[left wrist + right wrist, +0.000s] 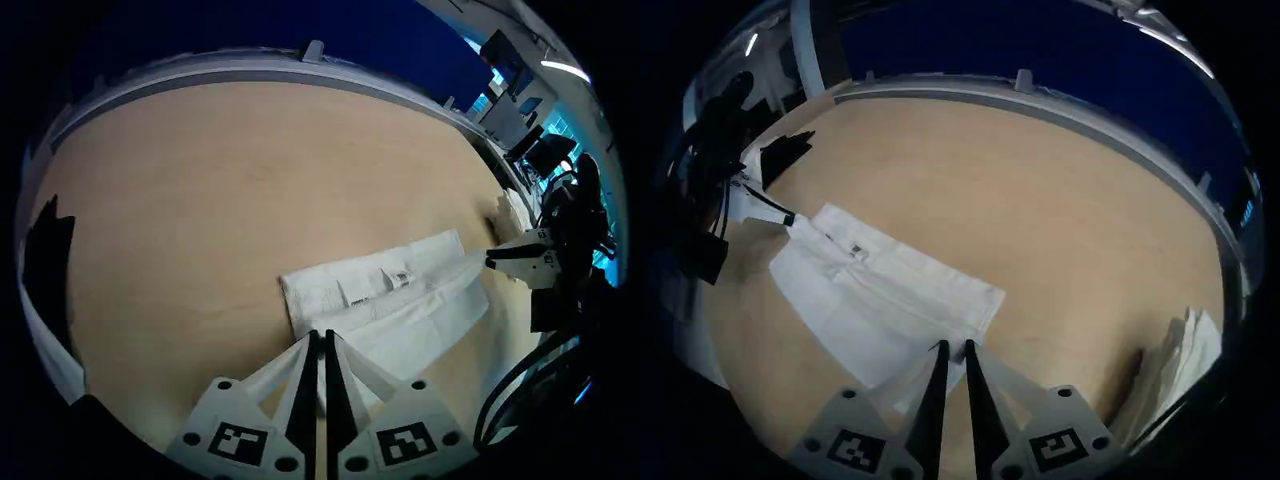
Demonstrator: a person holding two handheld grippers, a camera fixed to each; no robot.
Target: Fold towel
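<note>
L gripper (320, 340): fingers together, clamped on near end of towel (384, 300); own fingertips at 6 o'clock in left gripper view, cloth right at the tips.
R gripper (952, 346): fingers together, pinching towel's opposite end at 6 o'clock in right gripper view; also seen at 3 o'clock in left gripper view, tip on the far corner.
Towel, place: on tan table (200, 200), approx. mid-table. Runs from 6 o'clock out to 3 o'clock in left gripper view, and from 6 to 10 o'clock in right gripper view.
Towel, state: white, part-folded, one layer over another. Edge betw. the two grips looks raised a little and taut; rest lies on the table.
Towel, handling (est.): light, soft, limp, no stiffness of its own. Sags if grips close in, wrinkles easily, not fragile. Thin hem could slide out of a shallow pinch.
Hold pts (est.): both ends of one long edge, as now; deep enough to catch every layer.
Tag (398, 278): small, on upper face near mid-length, clear of both grips.
Misc.: stack of spare cloths (1188, 352) at 4 o'clock in right gripper view, well apart from towel.
</note>
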